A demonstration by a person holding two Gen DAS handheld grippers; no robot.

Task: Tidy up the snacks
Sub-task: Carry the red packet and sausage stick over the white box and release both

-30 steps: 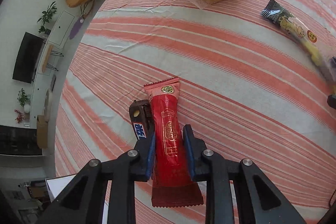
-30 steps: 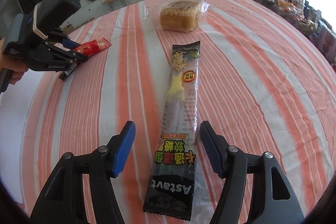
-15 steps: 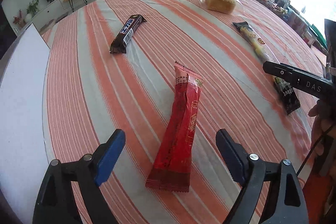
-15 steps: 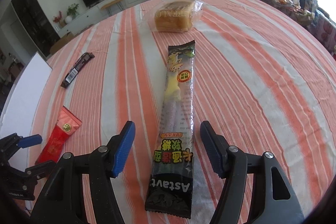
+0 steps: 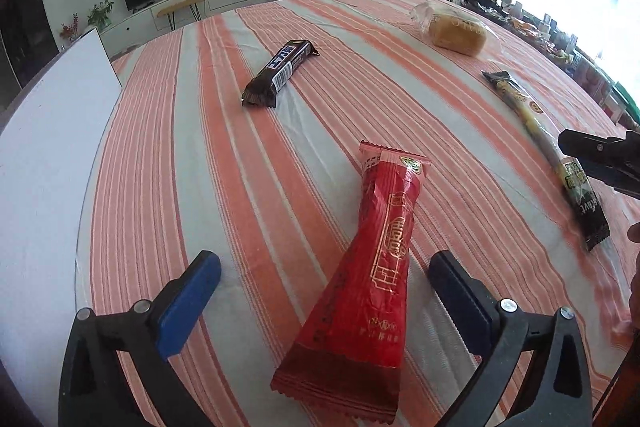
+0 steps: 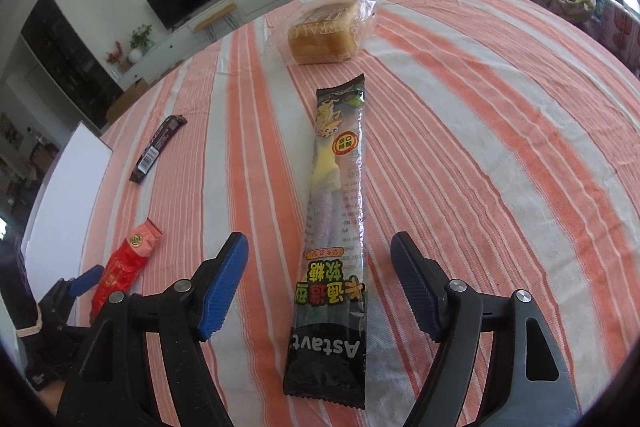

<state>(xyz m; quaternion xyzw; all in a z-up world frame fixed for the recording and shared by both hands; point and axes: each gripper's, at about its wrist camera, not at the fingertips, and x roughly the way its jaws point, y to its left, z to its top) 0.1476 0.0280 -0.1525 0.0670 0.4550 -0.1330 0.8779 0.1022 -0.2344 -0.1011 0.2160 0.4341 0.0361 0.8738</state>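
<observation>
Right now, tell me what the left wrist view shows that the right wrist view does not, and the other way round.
Only the left wrist view: the red packet in full, lying between the opening left tongs with neither pad touching it; also the window at far right.

Only the right wrist view: the long black candy pack in full, lying between the opening right tongs, untouched; also the dark cabinet at left.

Both: the chocolate bar, the bagged bread, the white board, the striped tablecloth, television and yellow chair.

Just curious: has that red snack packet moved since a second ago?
Yes. The red packet lay up beside the dark chocolate bar; now it lies well nearer the camera, apart from the bar.
</observation>
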